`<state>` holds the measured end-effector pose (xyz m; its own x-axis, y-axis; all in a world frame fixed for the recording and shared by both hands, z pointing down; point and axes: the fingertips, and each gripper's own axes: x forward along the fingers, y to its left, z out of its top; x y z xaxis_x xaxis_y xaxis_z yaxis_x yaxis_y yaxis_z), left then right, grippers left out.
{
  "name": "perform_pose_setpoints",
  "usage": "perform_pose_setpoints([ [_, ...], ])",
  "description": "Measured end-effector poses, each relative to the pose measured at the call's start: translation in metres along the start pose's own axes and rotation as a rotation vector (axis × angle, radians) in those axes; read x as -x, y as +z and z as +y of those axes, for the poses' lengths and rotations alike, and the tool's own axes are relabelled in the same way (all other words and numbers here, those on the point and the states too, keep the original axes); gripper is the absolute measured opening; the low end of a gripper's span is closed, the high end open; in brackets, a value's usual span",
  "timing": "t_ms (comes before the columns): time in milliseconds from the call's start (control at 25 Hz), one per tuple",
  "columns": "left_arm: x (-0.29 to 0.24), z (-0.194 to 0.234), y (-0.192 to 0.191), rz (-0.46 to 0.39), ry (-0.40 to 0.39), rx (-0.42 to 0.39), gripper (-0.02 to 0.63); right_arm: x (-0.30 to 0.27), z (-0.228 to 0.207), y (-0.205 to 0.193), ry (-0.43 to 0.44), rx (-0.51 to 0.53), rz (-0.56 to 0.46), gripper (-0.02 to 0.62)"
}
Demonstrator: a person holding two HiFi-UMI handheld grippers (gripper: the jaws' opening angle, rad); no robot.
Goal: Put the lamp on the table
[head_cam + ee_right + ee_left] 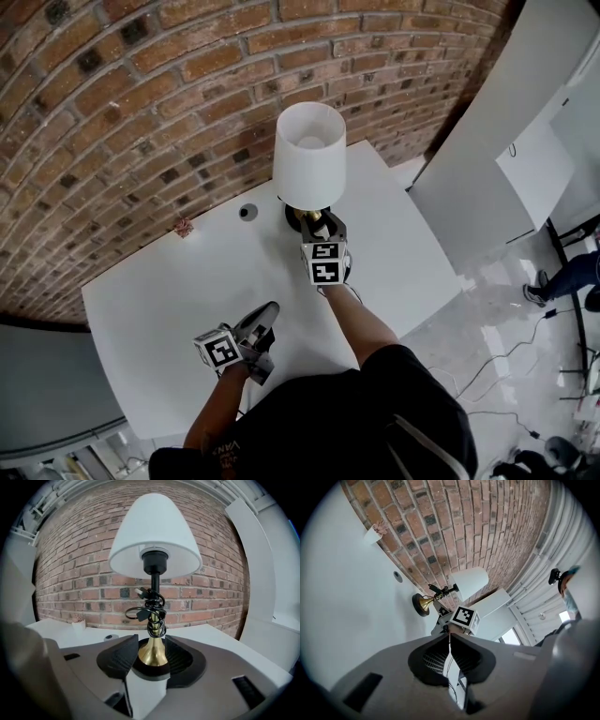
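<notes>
Lamp (pixel 309 155) upright on white surface (pixel 178 291), upper centre, near the brick wall (pixel 141 112).
White shade, brass stem, black base; right gripper (pixel 322 228) jaws apart flanking that base, left gripper (pixel 268 312) jaws together, empty; bare surface lower left.

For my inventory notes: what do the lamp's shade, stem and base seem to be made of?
Shade: probably white fabric or plastic, matte, no glare. Stem: likely brass-toned metal, polished, shows bright highlights. Base: dark, matte; material unclear.
</notes>
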<state>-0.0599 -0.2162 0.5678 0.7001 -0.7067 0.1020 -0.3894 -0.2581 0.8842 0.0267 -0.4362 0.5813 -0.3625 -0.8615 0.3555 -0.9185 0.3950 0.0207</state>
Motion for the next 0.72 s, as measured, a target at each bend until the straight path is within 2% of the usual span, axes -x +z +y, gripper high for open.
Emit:
perform_pose_setpoints([
  [200, 0.008, -0.024, -0.010, 0.013, -0.049, -0.004, 0.011, 0.034, 0.012, -0.008, 0.028, 0.020, 0.014, 0.175],
  [480, 0.031, -0.033, -0.020, 0.016, -0.043, -0.031, 0.011, 0.086, 0.024, -0.011, 0.011, -0.007, 0.014, 0.157],
  [600, 0.040, -0.038, -0.024, 0.024, -0.050, -0.062, 0.011, 0.112, 0.028, -0.008, -0.013, -0.028, -0.006, 0.111],
  [720, 0.050, -0.044, -0.026, 0.031, -0.056, -0.101, 0.011, 0.138, 0.035, -0.006, -0.030, -0.034, -0.025, 0.000],
])
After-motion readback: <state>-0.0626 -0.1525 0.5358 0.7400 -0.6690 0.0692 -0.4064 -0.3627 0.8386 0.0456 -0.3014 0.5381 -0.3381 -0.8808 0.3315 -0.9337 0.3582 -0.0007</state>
